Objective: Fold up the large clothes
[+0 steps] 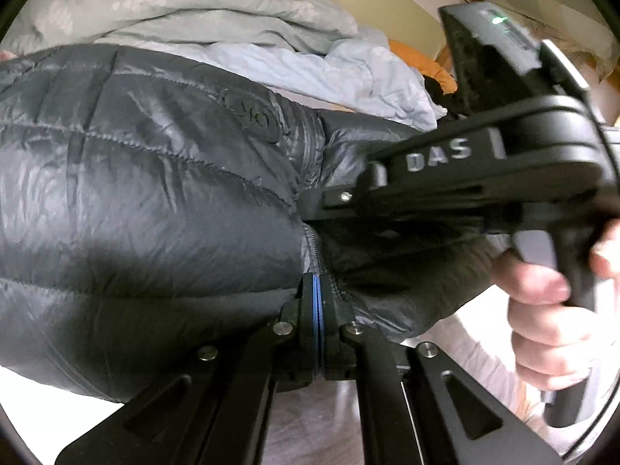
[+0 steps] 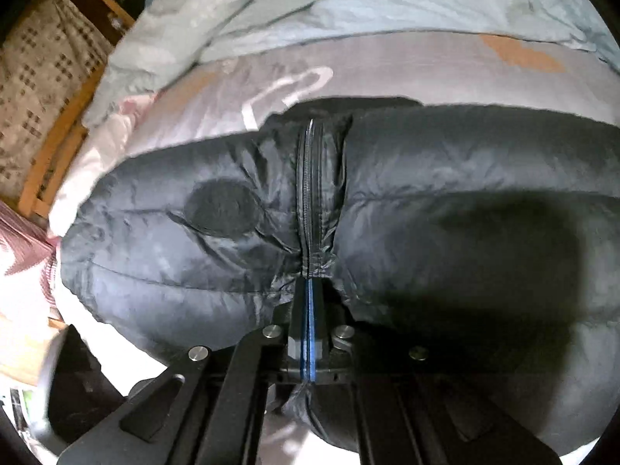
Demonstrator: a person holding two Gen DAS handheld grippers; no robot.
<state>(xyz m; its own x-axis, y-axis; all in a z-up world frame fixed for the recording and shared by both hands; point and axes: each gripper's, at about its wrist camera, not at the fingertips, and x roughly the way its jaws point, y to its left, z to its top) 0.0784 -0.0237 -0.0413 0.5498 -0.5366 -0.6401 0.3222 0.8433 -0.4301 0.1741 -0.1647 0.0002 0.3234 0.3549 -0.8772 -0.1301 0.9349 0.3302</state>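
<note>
A dark grey quilted puffer jacket (image 1: 147, 193) lies on a bed, with a round logo patch near its zipper. My left gripper (image 1: 318, 290) is shut on the jacket's zipper edge. My right gripper (image 1: 310, 201) enters the left wrist view from the right, held by a hand, and bites the same zipper seam a little farther along. In the right wrist view the jacket (image 2: 445, 201) fills the middle, and my right gripper (image 2: 310, 290) is shut on the zipper strip, with fabric pinched between the blue pads.
A crumpled pale grey-blue duvet (image 1: 186, 4) is heaped behind the jacket, over a grey patterned sheet (image 2: 387, 66). An orange cushion (image 1: 422, 62) lies at the far right. A wooden bed frame (image 2: 66, 124) and patterned fabric are at the left.
</note>
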